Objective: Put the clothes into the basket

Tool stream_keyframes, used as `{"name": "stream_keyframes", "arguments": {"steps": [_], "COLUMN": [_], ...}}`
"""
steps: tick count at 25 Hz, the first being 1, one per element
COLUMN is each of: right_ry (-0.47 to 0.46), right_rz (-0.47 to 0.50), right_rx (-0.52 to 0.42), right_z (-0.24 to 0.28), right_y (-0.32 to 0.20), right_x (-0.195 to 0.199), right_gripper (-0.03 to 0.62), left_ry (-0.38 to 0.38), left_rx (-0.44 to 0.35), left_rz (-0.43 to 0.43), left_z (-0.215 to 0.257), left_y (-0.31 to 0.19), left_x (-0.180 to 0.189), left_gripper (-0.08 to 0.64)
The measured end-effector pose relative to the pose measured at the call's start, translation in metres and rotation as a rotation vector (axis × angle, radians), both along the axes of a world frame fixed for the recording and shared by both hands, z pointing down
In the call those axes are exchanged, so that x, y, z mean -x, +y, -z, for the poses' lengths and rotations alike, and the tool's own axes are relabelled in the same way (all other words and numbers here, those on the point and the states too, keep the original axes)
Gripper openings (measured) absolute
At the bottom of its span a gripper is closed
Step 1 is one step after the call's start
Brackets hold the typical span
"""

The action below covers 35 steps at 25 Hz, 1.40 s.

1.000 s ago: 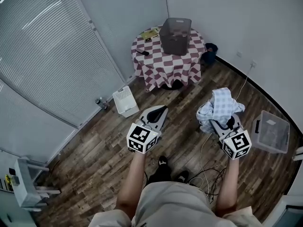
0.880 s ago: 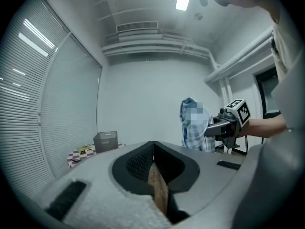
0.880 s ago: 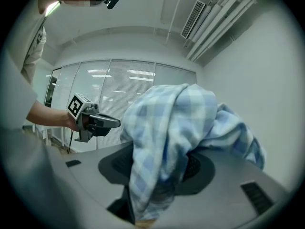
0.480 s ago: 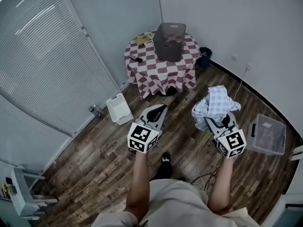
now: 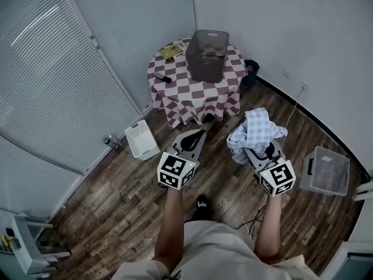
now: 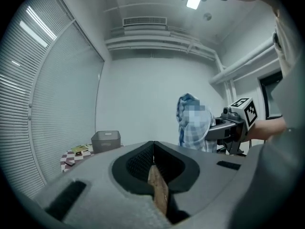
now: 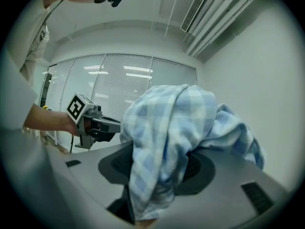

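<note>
My right gripper (image 5: 263,158) was clamped on the blue checked cloth (image 5: 254,131), held in the air well apart from the basket (image 5: 207,54). The cloth was a bunched lump with no clear long axis, piled over the jaw tips toward the table (image 5: 192,98). My left gripper (image 5: 198,137) was closed and empty; the basket stood upright on that round checked table in the corner, with wood-plank floor (image 5: 116,197) below and blinds (image 5: 46,86) on the left.
</note>
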State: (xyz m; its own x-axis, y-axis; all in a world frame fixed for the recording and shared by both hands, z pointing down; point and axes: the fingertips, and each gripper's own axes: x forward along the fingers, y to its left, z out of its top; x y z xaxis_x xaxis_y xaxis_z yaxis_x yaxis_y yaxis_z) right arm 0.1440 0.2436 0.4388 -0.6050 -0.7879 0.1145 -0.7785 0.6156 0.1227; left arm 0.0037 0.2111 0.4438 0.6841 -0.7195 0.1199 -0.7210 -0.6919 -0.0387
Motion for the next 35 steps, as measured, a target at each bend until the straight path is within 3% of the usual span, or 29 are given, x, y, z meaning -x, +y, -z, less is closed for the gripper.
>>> {"name": "stream_keyframes", "arguments": {"steps": [21,35], "right_ry": [-0.008,0.059], "right_rz": [-0.16,-0.096], "right_rx": [0.03,0.007], "right_z": [-0.014,-0.016], "right_y": [-0.086,-0.167], "right_x": [0.014,0.036], "right_gripper": [0.209,0.209], "left_ry": [0.032,0.049], "left_rx": [0.037,0.022], "left_rz": [-0.056,-0.042], "left_z": [-0.011,-0.018], "left_y": [-0.094,-0.165], "left_x": [0.043,0.05], "left_gripper": [0.015,0.015]}}
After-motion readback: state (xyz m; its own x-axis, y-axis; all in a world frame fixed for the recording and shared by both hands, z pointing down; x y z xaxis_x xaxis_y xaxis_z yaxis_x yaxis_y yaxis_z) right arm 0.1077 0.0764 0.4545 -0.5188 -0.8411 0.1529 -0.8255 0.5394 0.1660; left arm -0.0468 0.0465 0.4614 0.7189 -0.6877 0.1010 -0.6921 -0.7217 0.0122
